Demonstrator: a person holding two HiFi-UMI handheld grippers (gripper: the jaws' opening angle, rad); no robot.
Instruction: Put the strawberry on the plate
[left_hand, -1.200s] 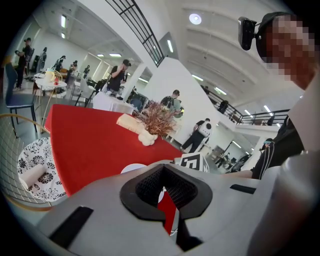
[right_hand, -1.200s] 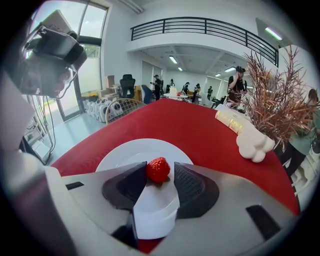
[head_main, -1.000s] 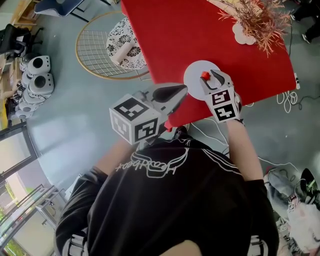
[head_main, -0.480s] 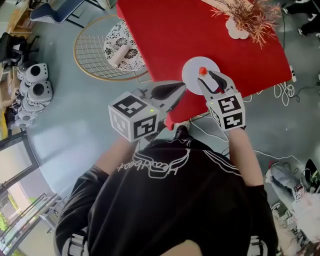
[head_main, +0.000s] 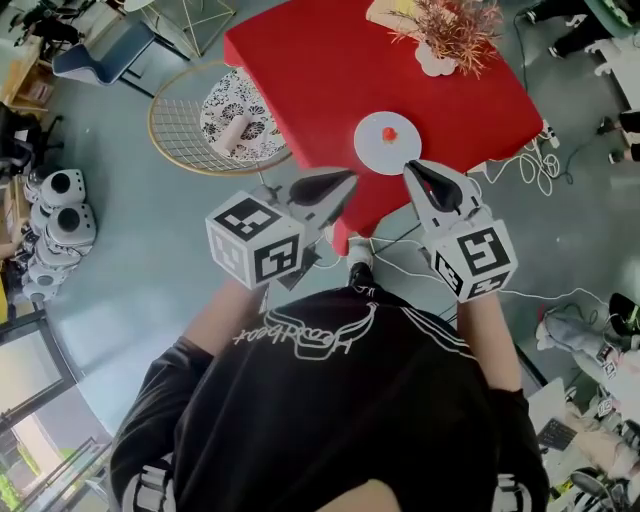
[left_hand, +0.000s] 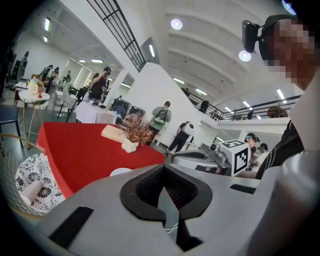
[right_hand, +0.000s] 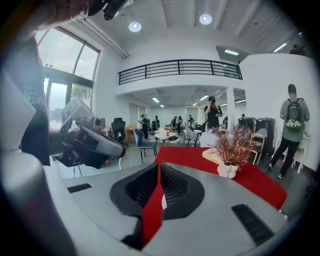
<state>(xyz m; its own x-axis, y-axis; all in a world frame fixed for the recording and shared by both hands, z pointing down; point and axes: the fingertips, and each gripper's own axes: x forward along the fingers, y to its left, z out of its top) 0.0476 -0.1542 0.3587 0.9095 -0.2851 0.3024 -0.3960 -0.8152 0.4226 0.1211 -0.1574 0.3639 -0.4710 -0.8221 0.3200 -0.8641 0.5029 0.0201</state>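
The red strawberry (head_main: 391, 133) lies on the small white plate (head_main: 375, 145) near the front edge of the red table (head_main: 320, 70). Both grippers hang short of the table, clear of the plate. My right gripper (head_main: 415, 171) is to the plate's lower right; its jaws are closing and stand nearly together with nothing between them, as the right gripper view (right_hand: 157, 190) also shows. My left gripper (head_main: 345, 181) is shut and empty by the table's near corner. In the left gripper view (left_hand: 166, 192) a sliver of the plate (left_hand: 120, 171) shows.
A pale vase of dried reddish plants (head_main: 440, 45) stands at the table's far side. A round wire basket with a patterned cloth (head_main: 215, 120) sits on the floor to the left. White cables (head_main: 530, 165) lie on the floor at right. People stand far off.
The right gripper has drawn back from the plate toward me, leaving the strawberry on it, and its jaws have come together. The left gripper has stayed by the table corner.
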